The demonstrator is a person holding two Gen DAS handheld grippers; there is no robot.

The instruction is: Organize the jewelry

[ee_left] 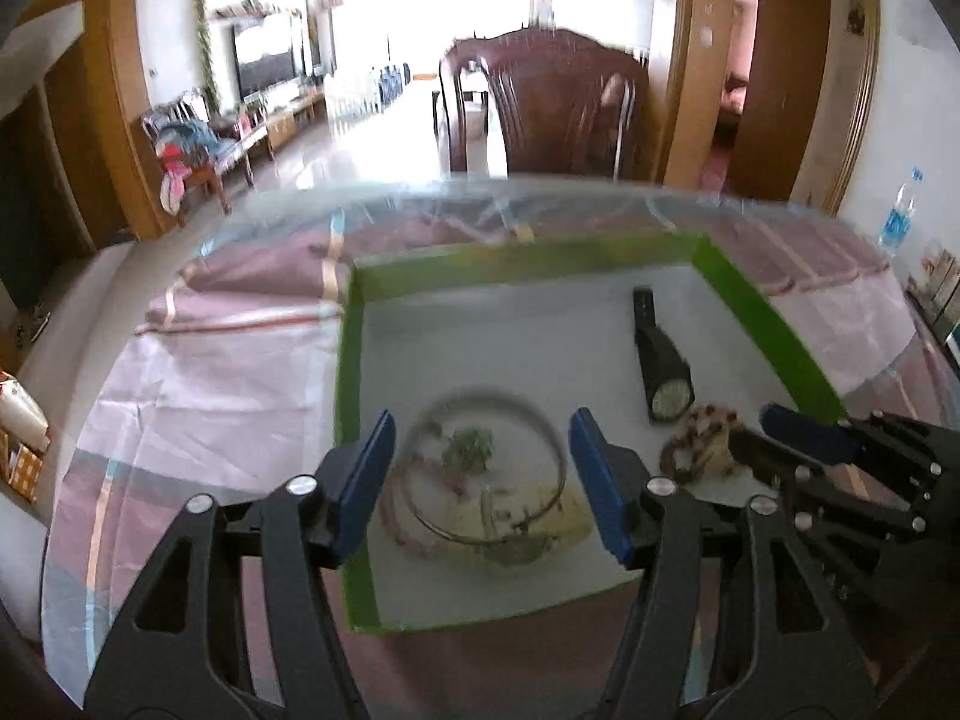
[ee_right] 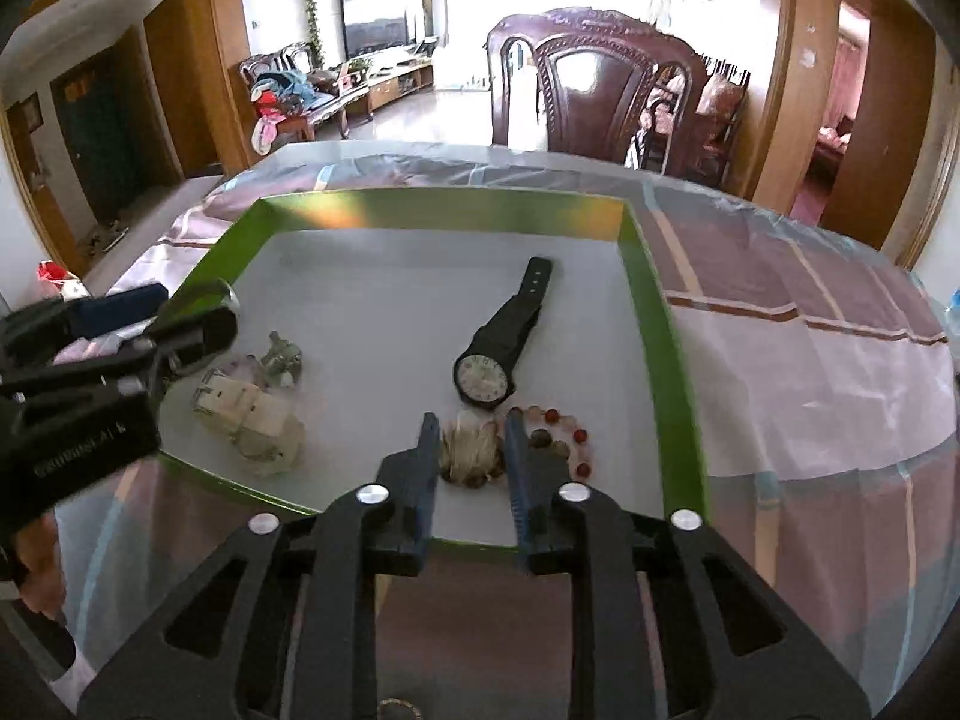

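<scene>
On the bench (ee_right: 810, 360), which is covered by a pink striped cloth under clear plastic, sits a shallow tray (ee_right: 660, 324) with green walls and a pale floor. Inside it, toward the right wall, lies a black wristwatch (ee_right: 486, 375) with a pale dial, its strap stretched toward the far side. Just beside the dial, on the near side, is a beaded bracelet (ee_right: 558, 420) of reddish and brownish beads with a tan tassel (ee_right: 471, 450) bunched at its left.

The right claw (ee_right: 468, 456) is low in the tray with its blue fingers (ee_right: 427, 444) narrowed around the tassel, one on each side; whether they actually press it cannot be told. In the left view this claw (ee_left: 774, 438) enters from the right edge, next to the bracelet (ee_left: 696, 438) and the watch (ee_left: 663, 378).

The left claw (ee_left: 480, 474) is spread wide, blue pads (ee_left: 594, 474) well apart, hovering above a tangle at the tray's left half: a thin metal bangle (ee_left: 540, 420), a pinkish bead chain (ee_left: 396, 504), a small greenish ornament (ee_left: 471, 447) and a pale card (ee_left: 564, 519). The view is blurred, so finer detail is lost. From the right view the card (ee_right: 252, 414) lies near the tray's front-left wall, just beside the left claw (ee_right: 174, 312).

A dark carved chair (ee_right: 600, 78) stands beyond the far edge of the bench.
</scene>
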